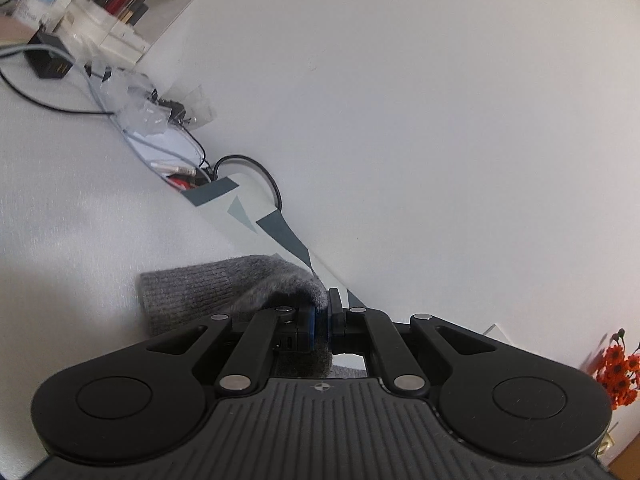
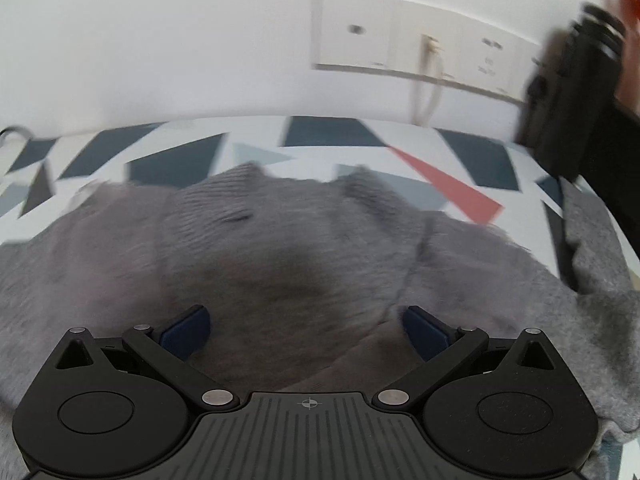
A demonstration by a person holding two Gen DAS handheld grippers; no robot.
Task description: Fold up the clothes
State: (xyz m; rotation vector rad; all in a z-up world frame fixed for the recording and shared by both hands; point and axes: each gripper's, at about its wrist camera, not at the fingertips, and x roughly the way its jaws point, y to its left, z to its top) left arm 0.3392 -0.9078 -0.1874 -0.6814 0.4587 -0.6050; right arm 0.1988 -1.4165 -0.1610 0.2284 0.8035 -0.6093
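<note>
Item: grey sweater (image 2: 304,264), spread rumpled on patterned tablecloth (image 2: 332,132) | left gripper (image 1: 320,316): clenched on a sweater edge, cuff to its left | right gripper (image 2: 306,328): released, jaws wide above sweater | Progress: fold judged early; most folding left.

Grey ribbed knit sweater (image 2: 280,256) fills the right wrist view, on a white cloth (image 2: 328,136) patterned with navy, pale blue and coral triangles at twelve o'clock. Dark blue fingertips (image 2: 188,330). Orange flowers (image 1: 618,368) at four o'clock, left view.
</note>
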